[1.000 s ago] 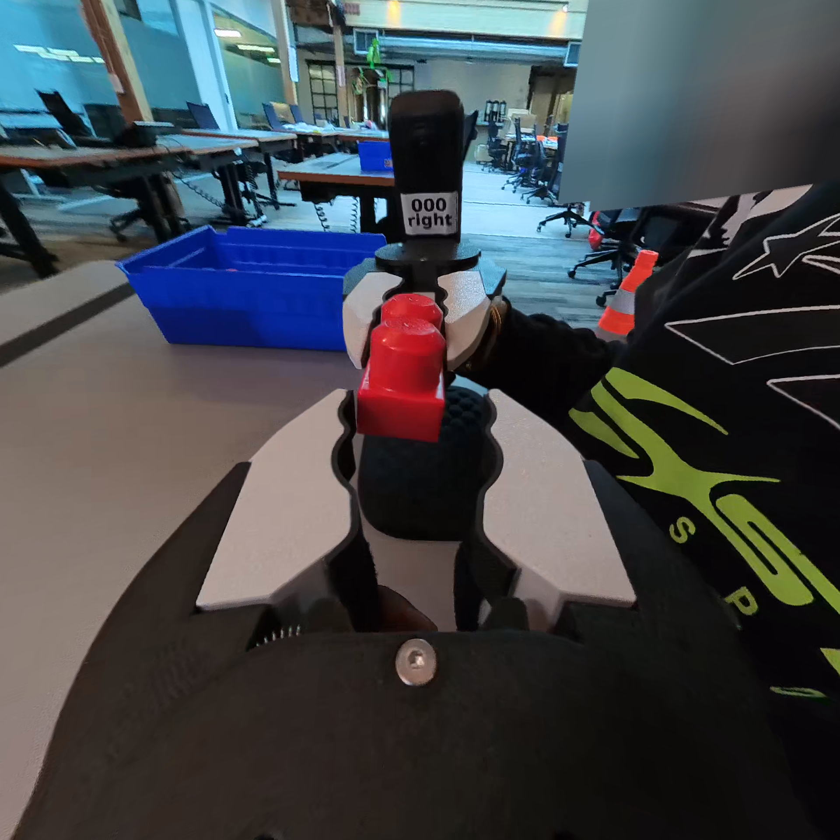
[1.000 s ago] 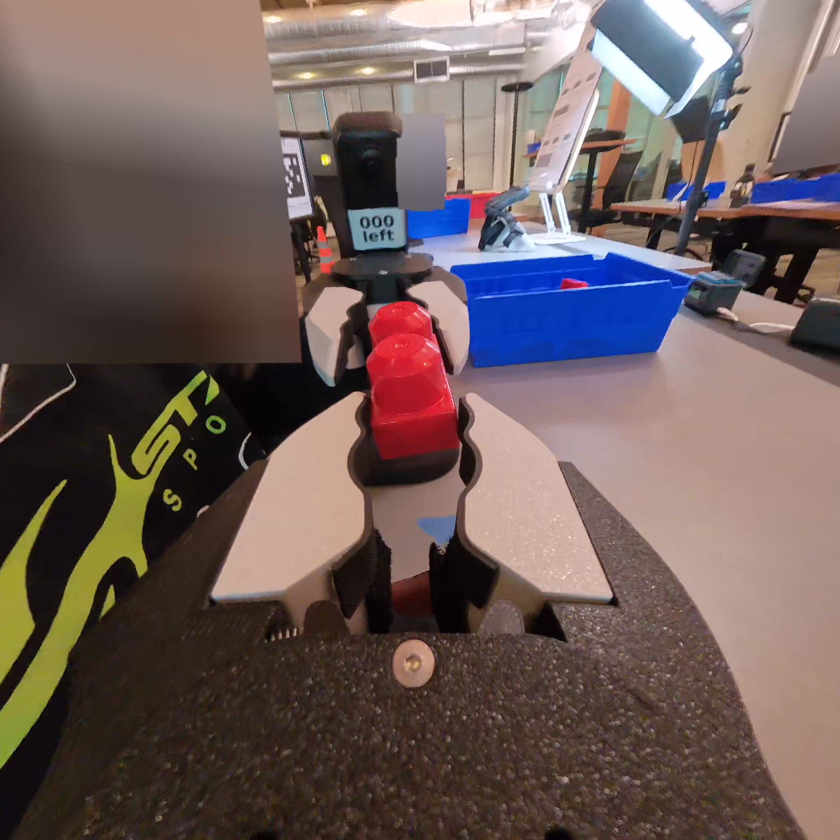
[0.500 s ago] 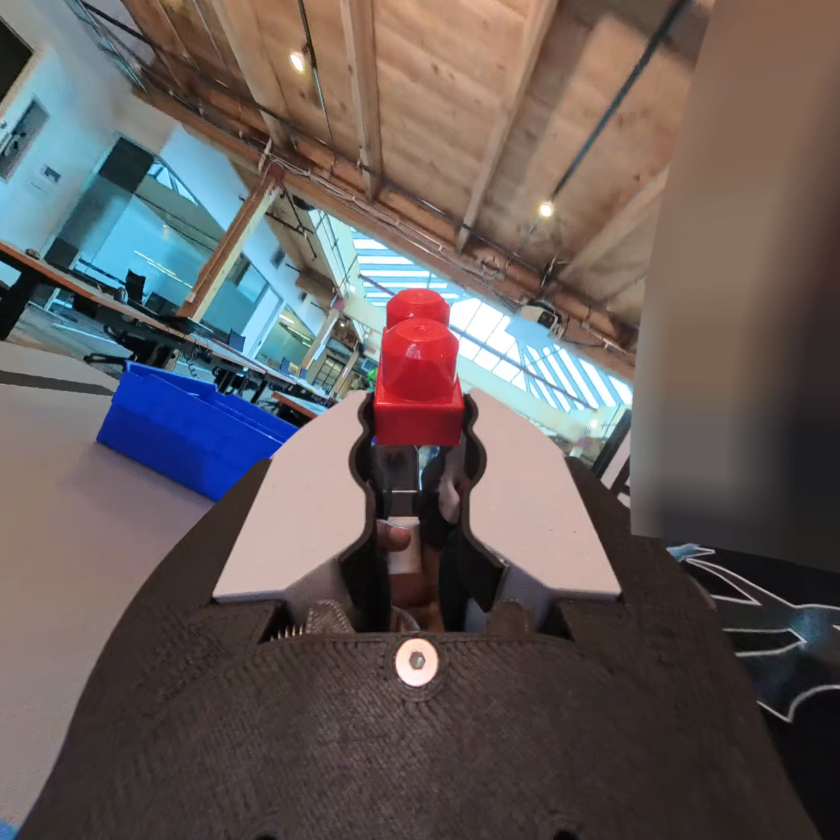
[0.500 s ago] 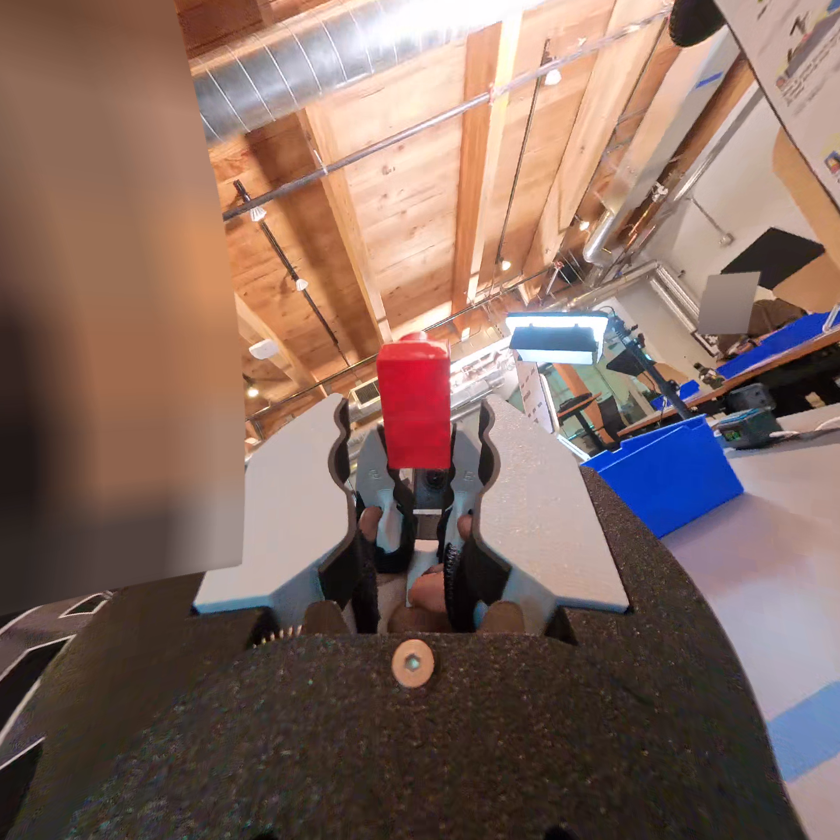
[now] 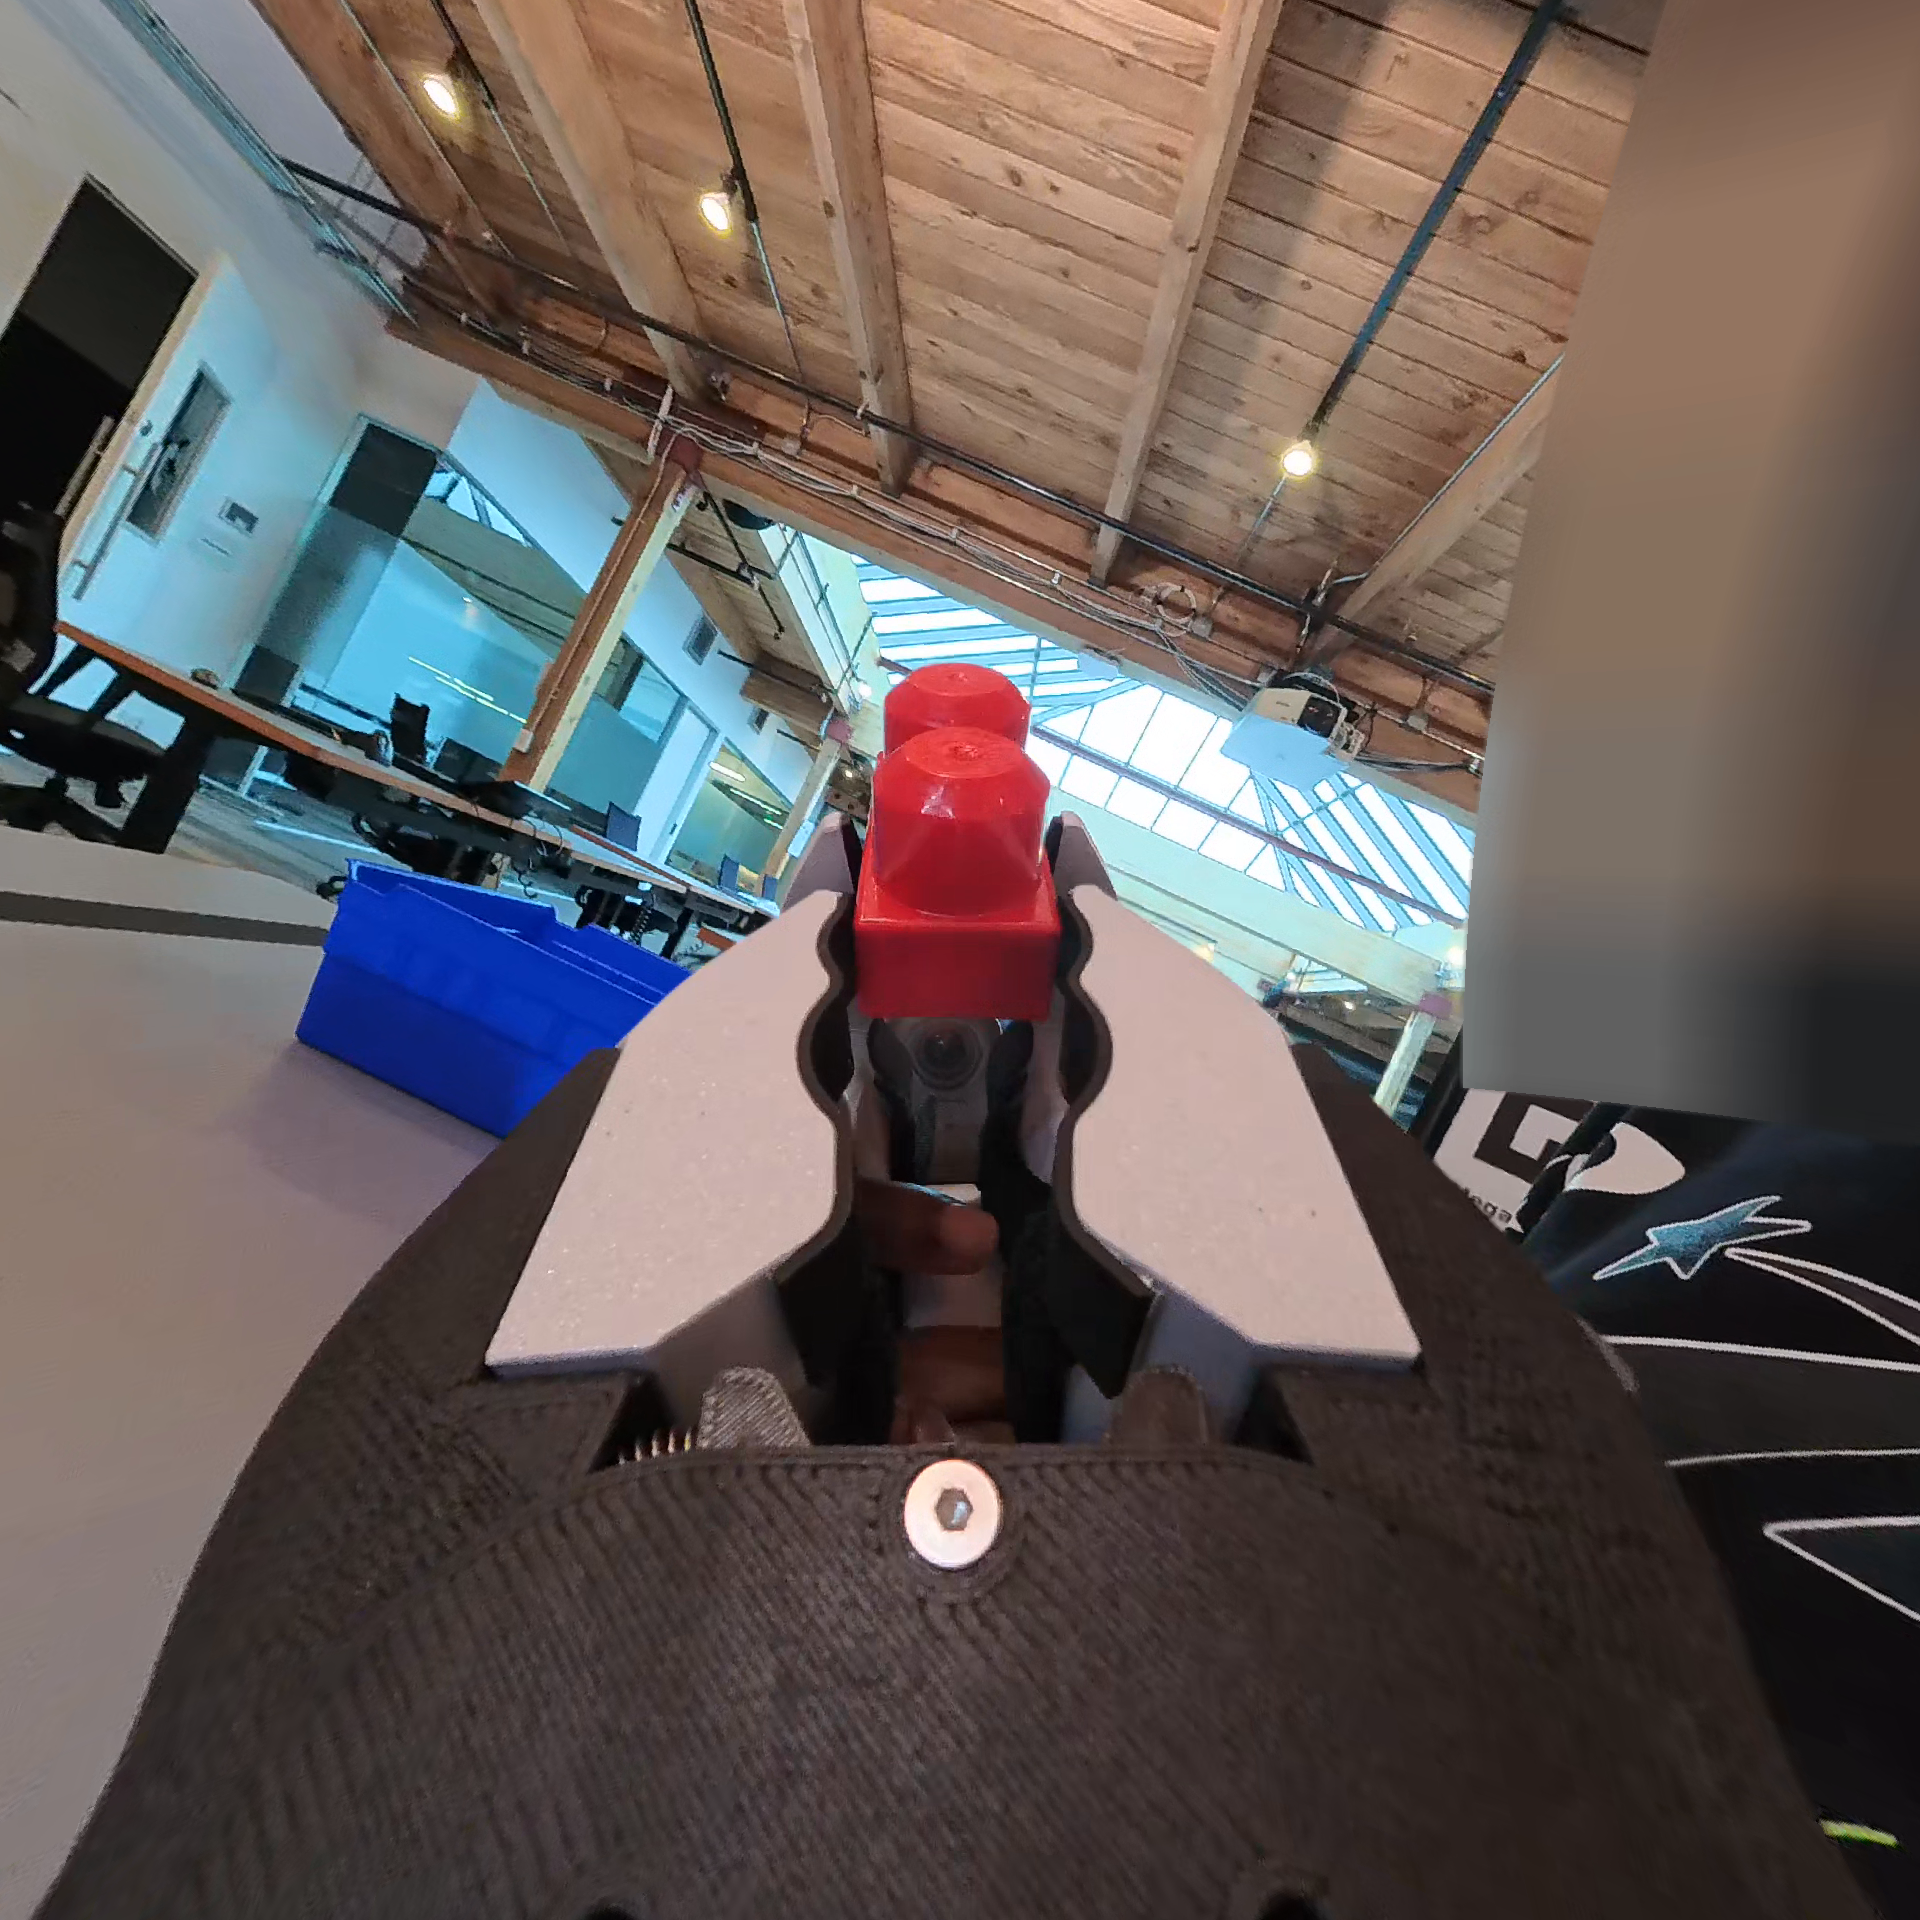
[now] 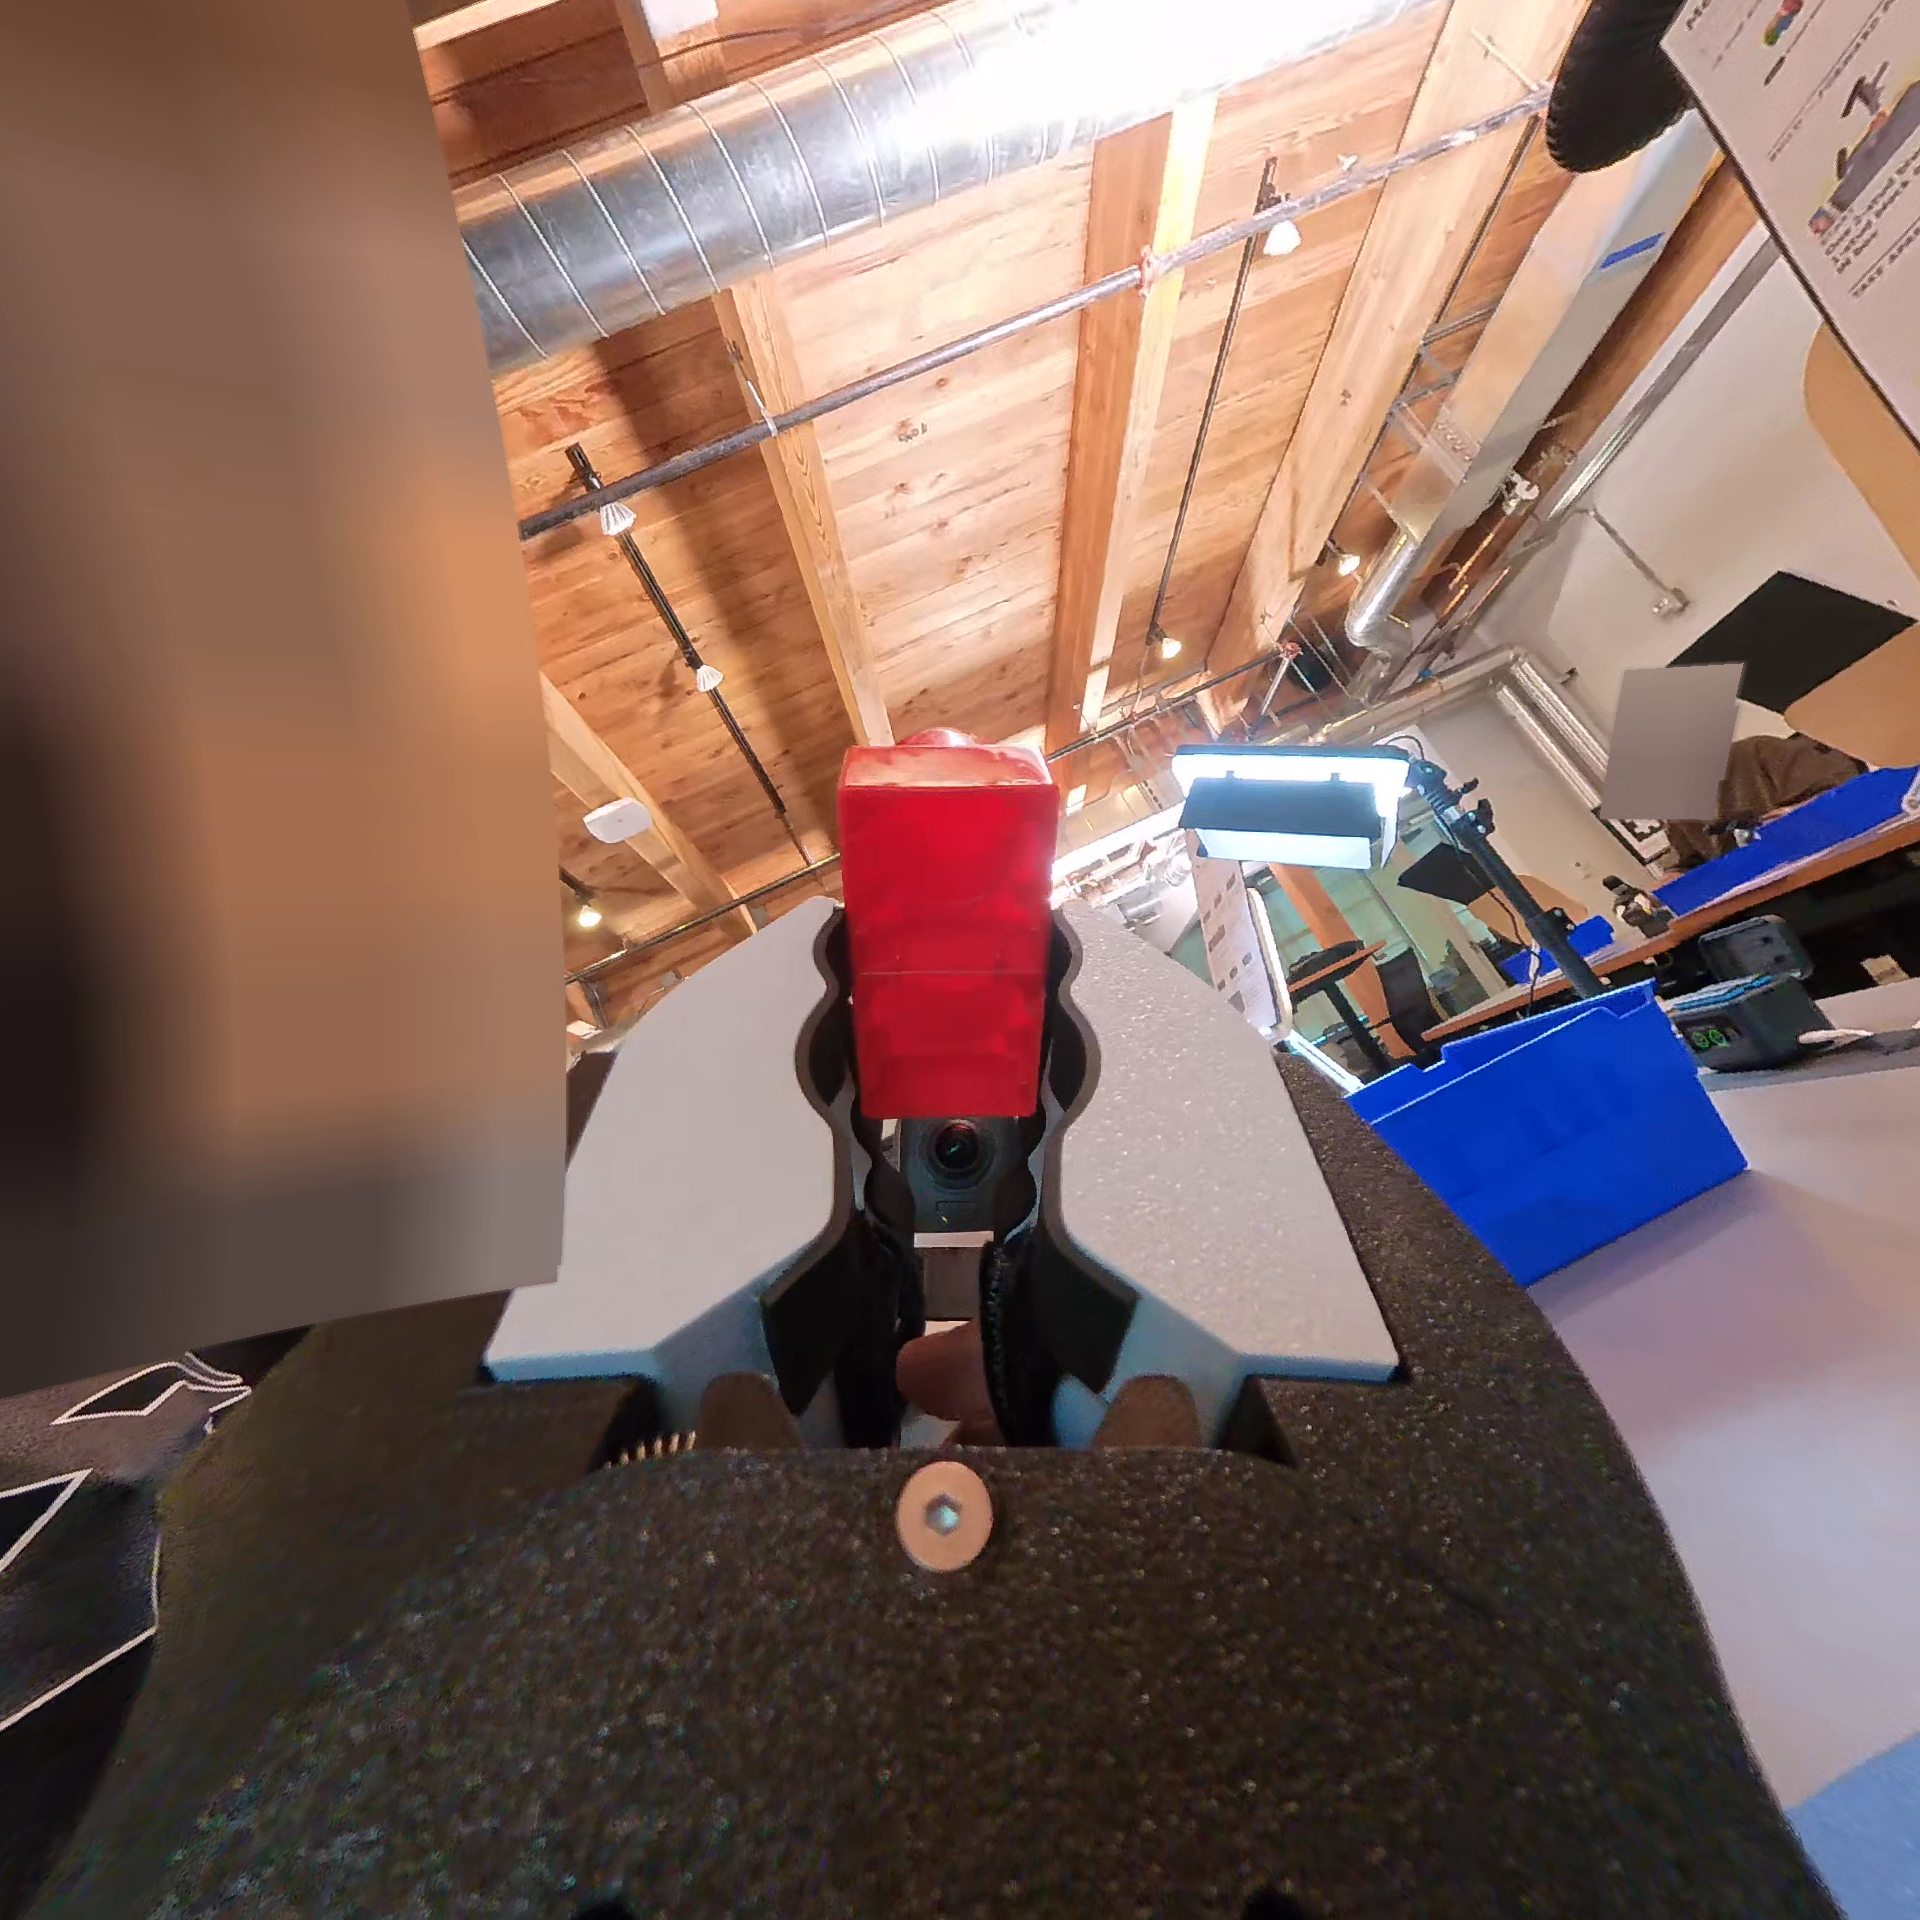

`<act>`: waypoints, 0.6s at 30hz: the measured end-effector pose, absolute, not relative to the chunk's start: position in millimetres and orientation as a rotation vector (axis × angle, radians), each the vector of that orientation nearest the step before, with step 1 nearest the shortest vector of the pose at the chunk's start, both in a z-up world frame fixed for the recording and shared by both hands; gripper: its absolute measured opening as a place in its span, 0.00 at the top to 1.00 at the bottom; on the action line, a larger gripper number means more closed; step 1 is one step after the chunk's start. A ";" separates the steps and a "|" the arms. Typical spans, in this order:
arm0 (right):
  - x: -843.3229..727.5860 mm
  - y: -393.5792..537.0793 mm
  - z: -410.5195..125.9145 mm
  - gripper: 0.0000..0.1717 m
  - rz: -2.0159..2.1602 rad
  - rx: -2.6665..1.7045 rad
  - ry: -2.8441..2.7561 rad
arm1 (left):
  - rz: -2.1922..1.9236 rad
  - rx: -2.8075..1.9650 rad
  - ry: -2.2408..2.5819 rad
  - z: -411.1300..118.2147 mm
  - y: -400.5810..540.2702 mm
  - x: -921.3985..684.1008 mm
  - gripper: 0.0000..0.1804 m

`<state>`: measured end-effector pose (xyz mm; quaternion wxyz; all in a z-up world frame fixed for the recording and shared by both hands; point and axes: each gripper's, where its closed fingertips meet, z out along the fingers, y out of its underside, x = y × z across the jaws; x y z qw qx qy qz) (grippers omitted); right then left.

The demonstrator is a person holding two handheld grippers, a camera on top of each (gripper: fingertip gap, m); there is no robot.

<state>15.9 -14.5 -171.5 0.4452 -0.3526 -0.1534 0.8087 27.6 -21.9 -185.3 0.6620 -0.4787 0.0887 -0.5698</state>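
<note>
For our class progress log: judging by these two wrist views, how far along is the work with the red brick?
Done: the red brick is lifted off the grey table. In hand: left gripper and right gripper both clamp it, tilted towards the ceiling. Left: it is not in the blue bin.

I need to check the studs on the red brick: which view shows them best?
The left wrist view: both studs of the red brick face it, above the left gripper's jaws. The right wrist view shows mostly the brick's underside, with one stud barely peeking over.

Glossy red plastic brick (image 5: 954,935), matt grey fingers (image 5: 717,1122), rough plank ceiling (image 5: 1039,260)
</note>
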 end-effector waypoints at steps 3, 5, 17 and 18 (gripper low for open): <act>17.9 -14.8 -172.9 0.79 1.998 -0.892 -0.432 | -1.312 -1.126 0.243 -188.1 -22.3 31.4 0.80; 24.3 -14.3 -171.3 0.79 1.954 -0.885 -0.474 | -1.293 -1.184 0.323 -191.3 -24.2 32.7 0.77; 64.6 10.2 -200.2 0.79 1.669 -0.953 -0.643 | -0.314 -1.740 0.493 -205.8 -29.9 -187.1 0.68; 63.4 9.3 -200.5 0.79 1.675 -0.950 -0.647 | -0.197 -1.808 0.528 -210.5 -28.3 -217.4 0.68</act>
